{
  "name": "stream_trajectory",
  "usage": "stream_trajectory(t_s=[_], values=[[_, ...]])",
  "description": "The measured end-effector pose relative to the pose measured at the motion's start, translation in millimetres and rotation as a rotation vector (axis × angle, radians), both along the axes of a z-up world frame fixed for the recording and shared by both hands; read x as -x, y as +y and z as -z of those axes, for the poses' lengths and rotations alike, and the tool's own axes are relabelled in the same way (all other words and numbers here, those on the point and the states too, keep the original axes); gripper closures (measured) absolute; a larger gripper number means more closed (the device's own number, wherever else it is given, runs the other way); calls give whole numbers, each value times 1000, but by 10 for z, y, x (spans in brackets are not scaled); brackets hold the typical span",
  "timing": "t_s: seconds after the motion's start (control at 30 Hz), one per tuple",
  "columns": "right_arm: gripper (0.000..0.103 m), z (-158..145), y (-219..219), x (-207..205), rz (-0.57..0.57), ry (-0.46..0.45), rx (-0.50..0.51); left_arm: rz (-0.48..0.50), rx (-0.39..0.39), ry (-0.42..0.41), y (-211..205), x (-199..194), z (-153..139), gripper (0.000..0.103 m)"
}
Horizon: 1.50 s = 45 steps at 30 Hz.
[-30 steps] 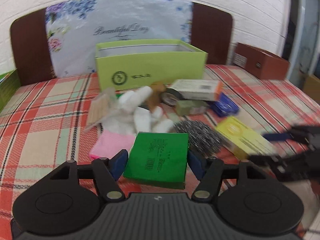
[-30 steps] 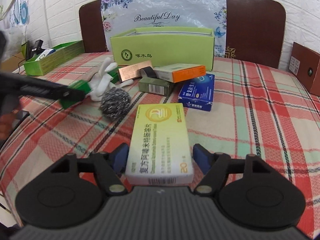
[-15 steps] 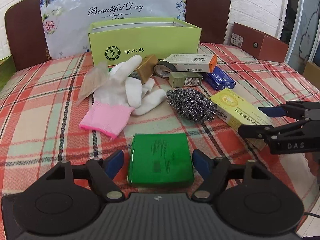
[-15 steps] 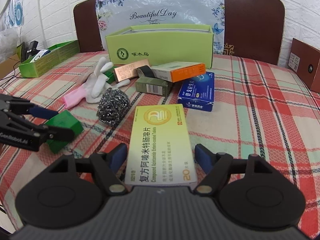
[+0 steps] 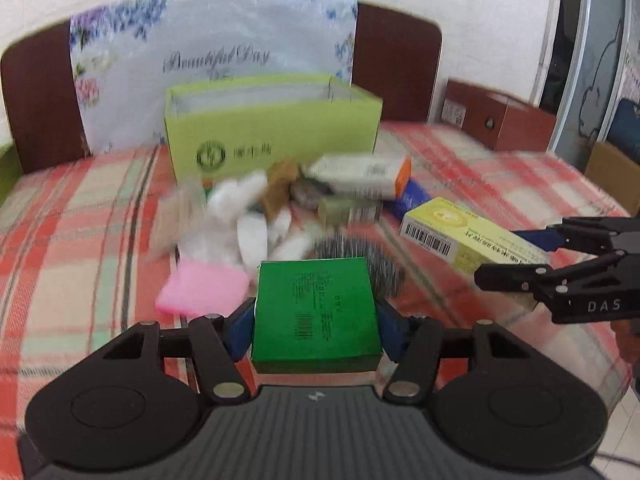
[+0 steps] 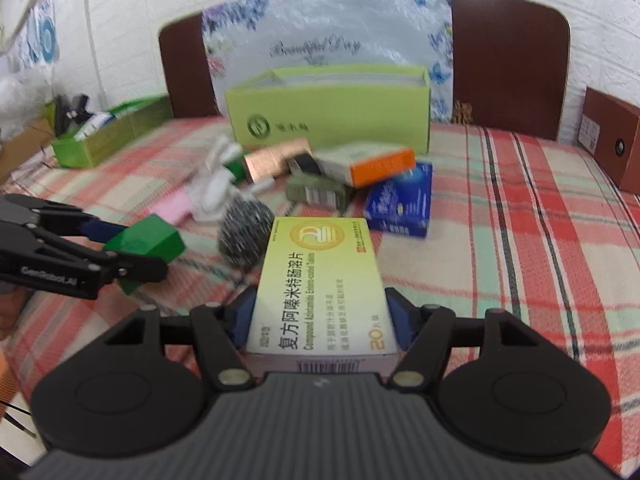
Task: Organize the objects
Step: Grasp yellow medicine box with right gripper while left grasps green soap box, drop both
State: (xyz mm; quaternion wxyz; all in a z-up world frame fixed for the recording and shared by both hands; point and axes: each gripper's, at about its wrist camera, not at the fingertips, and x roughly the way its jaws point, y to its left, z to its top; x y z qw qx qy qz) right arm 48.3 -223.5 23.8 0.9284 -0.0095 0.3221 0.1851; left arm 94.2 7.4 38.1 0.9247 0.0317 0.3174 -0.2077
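Green box [image 5: 316,312] and yellow box [image 6: 322,292] now apparently gripped, lifted.

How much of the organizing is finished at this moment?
Little looks done: inside the tall green box nothing shows. In hand: the left gripper holds the green box, the right gripper the yellow box, jaws just closed on both. Left: glove, steel scrubber, blue box and others.

Closed just now on flat green cardboard box [image 5: 316,312], left hand-held gripper [image 5: 316,322]; lifted clear of plaid bedspread [image 5: 80,240].
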Motion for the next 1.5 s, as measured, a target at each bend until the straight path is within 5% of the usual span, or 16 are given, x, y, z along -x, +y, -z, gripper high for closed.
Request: stream_trajectory(t_s=[0.2, 0.4, 0.8, 0.83, 0.9, 0.97, 1.0, 1.17, 1.5], values=[[38, -552, 3, -290, -27, -123, -30, -66, 60, -118, 12, -419, -596, 39], [38, -859, 145, -1034, -3, -226, 3, -164, 76, -206, -35, -1084, -960, 39], [38, -615, 394, -2504, 114, -265, 48, -267, 84, -213, -75, -2277, -793, 39], [37, -589, 405, -2588, 115, -266, 45, -271, 89, -217, -66, -2321, -758, 36], [37, -521, 436, -2711, 121, -282, 33, -268, 82, -209, -52, -2388, -643, 14], [15, -413, 470, -2807, 110, -277, 35, -315, 36, -196, -35, -2401, -503, 8], [4, -351, 480, -2830, 107, -259, 45, -324, 14, -187, -16, -2393, -433, 8], [1, -239, 337, -2617, 110, -301, 17, -320, 26, -180, 109, -2245, -341, 8], [0, -685, 29, -1972, 139, -342, -56, -290, 66, -232, 162, -1536, -676, 8]])
